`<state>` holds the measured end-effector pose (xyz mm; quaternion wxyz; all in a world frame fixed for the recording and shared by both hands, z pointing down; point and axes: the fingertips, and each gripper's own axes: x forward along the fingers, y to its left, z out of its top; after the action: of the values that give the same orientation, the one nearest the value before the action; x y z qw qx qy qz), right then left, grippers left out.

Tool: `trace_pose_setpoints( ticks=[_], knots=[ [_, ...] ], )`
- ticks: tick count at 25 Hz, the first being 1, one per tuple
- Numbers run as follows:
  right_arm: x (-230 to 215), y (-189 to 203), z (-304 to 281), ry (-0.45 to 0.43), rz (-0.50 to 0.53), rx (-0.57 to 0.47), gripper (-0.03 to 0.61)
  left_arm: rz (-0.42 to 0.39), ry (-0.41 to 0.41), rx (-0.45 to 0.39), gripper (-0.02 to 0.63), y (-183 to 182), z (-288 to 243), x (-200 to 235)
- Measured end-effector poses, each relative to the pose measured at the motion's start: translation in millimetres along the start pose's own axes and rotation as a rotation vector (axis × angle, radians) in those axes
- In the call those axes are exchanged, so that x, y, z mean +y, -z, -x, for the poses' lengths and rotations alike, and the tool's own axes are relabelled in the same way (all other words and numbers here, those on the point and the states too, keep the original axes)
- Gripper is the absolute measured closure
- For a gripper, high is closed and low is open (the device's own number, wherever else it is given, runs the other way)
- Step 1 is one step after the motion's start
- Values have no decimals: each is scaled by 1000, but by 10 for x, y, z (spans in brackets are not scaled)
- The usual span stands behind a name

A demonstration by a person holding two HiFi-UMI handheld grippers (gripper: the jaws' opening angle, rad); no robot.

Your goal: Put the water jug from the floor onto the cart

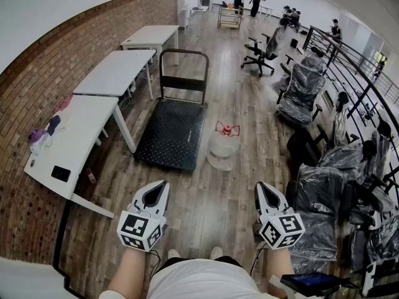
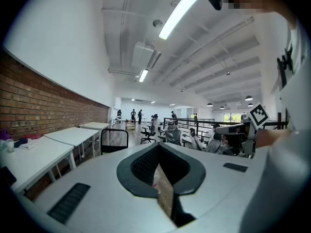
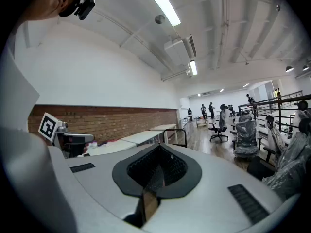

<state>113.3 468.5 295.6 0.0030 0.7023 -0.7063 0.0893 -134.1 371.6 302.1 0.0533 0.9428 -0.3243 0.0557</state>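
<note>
So both grippers are just held out in front of the person, side by side, pointing roughly level. The left gripper (image 1: 159, 189) has its jaws closed together with nothing in them, and it's the same for the right gripper (image 1: 263, 190): jaws pressed together, empty.

The water jug (image 1: 222, 148) is on the wooden floor (image 1: 212, 210), well ahead of both grippers and roughly between their lines. It's a clear jug with a red cap and handle on top, standing upright. It sits just beside the right edge of the cart (image 1: 171, 132), near the corner closest to the person; can't really tell if it's touching the deck.

The cart is a black flatbed platform with its push handle (image 1: 184, 67) at the far end. White tables (image 1: 81, 136) run along the brick wall (image 1: 37, 80) on the left, and plastic-wrapped office chairs (image 1: 302, 86) are off to the right.
</note>
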Motion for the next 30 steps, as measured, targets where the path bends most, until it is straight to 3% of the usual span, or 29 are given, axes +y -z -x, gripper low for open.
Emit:
trace_pose_setpoints(
  ticks=[10, 19, 30],
  knots=[
    [-439, 112, 128, -1, -33, 0, 575, -10, -17, 27, 614, 50, -219, -329],
    [-1096, 253, 181, -14, -87, 3, 575, -52, -102, 65, 614, 73, -379, -605],
    [-1213, 378, -1, -49, -106, 55, 575, -12, -96, 106, 614, 216, -621, -715]
  ],
)
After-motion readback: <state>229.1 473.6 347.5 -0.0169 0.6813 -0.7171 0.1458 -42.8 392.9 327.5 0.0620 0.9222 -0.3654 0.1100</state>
